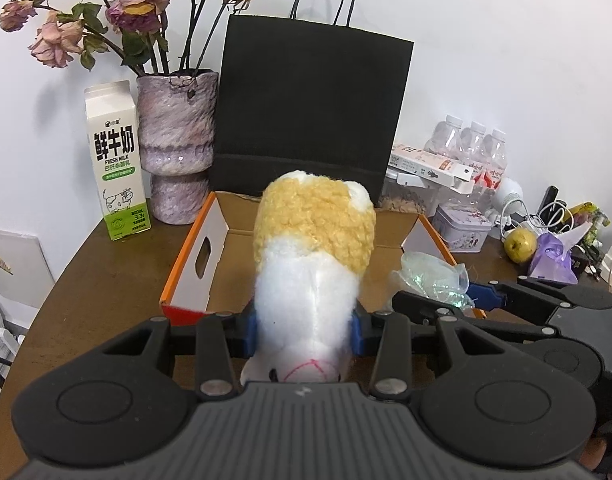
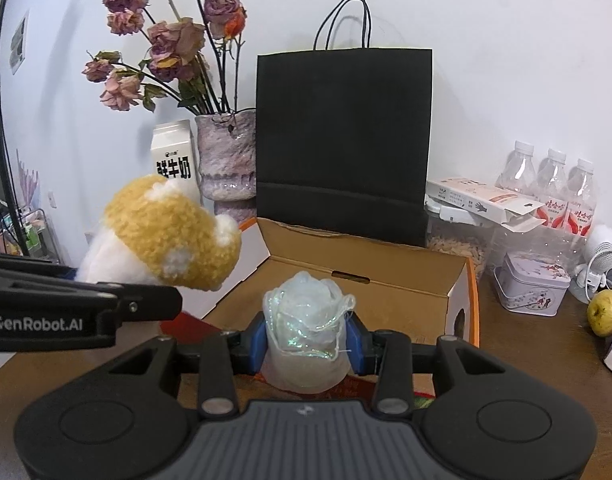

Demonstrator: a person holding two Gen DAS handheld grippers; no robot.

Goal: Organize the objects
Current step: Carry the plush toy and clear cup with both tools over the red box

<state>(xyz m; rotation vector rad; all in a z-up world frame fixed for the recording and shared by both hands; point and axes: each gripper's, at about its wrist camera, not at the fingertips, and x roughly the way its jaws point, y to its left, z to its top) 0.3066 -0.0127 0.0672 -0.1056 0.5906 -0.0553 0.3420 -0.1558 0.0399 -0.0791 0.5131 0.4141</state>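
Fleecy white and yellow filled the left wrist view: the left gripper (image 1: 304, 330) was clamped on a plush toy (image 1: 312, 264), its blue pads pressed into the white body at either side. Just beyond the jaws lay an open cardboard box (image 1: 193, 256) with orange edges, and the toy hung over its near end. To the right of the jaws the right gripper (image 1: 472, 294) held a crumpled iridescent plastic wrap (image 1: 432, 276) over the same box. Farther ahead stood a black paper bag (image 1: 310, 120), a milk carton (image 1: 115, 160) and a vase (image 1: 177, 144).

From the right wrist view, the right gripper (image 2: 306, 344) was closed on the iridescent plastic wrap (image 2: 306, 324), squeezed between both pads, with the cardboard box (image 2: 370, 276) directly ahead and its interior apparently bare. To the left of the jaws the plush toy (image 2: 173, 236) sat in the left gripper.

Judging by this, both items were picked up but neither was yet released; a pale tin (image 2: 532, 288) and a yellow-green fruit (image 2: 606, 312) to the right stood unsorted.
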